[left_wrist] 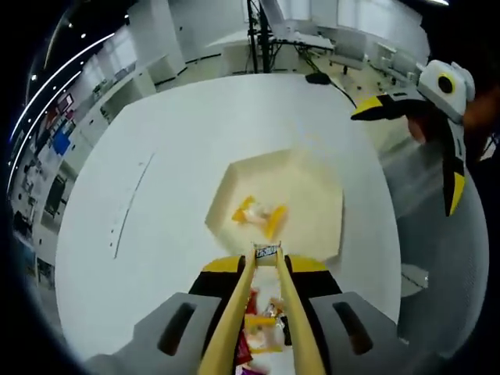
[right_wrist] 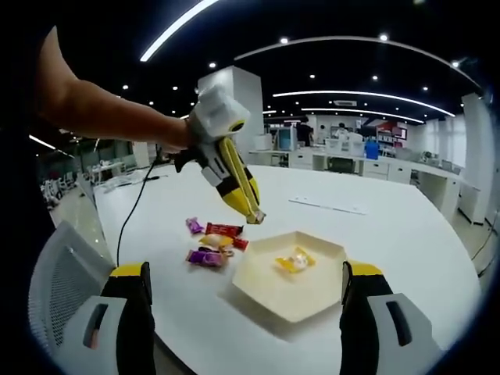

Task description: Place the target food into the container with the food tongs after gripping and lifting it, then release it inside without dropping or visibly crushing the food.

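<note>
1. Over the white worktop (right_wrist: 406,226): the left hand-held gripper (right_wrist: 223,168) is closed round a pair of yellow food tongs (left_wrist: 266,312), whose tips pinch a small wrapped candy (left_wrist: 267,253) held in the air just short of the near rim of the cream hexagonal container (left_wrist: 312,211).

2. Inside the container lie yellow-wrapped sweets (right_wrist: 294,260); more wrapped candies (right_wrist: 212,242), purple, red and yellow, sit loose on the worktop just beside it.

3. The right hand-held gripper (right_wrist: 246,312) hangs wide open w/ nothing in it, well apart from the food, its yellow-and-black jaws framing the container from the near side.

4. Step in hand, by the look of it: carry the pinched candy over the rim & let it go inside. Grip and lift appear done; the drop-off is not yet done.

5. To do it well, the person would keep squeeze pressure level (wrapper is slick, tips grip only a narrow edge), bring the tips past the rim, then lower close to the container floor before easing off.

6. Risks: too light a pinch and the candy slips out onto the worktop; too hard and wrapper or sweet deforms. Releasing from height could bounce it out over the low wall.

7. The right hand-held gripper is best kept clear of the tongs' path.
</note>
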`<action>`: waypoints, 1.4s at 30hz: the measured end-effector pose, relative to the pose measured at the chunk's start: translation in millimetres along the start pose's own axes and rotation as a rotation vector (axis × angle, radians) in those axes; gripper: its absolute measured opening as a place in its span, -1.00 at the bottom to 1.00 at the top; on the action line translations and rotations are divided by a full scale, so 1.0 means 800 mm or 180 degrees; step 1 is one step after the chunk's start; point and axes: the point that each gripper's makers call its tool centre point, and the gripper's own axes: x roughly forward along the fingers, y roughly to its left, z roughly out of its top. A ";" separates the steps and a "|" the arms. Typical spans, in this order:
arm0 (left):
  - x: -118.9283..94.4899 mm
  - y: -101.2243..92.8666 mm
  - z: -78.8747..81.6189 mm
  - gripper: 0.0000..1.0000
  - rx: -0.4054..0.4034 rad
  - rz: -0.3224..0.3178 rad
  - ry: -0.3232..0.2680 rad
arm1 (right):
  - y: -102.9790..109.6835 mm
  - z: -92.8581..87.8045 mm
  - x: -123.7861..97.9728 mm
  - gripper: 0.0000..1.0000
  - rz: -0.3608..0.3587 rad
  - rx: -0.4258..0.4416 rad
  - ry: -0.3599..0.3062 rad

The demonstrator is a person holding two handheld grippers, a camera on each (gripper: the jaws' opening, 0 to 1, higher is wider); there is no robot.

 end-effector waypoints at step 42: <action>-0.018 -0.003 0.014 -0.52 0.0043 0.0066 -0.0500 | 0.001 -0.003 0.002 0.99 0.0020 0.0001 0.0044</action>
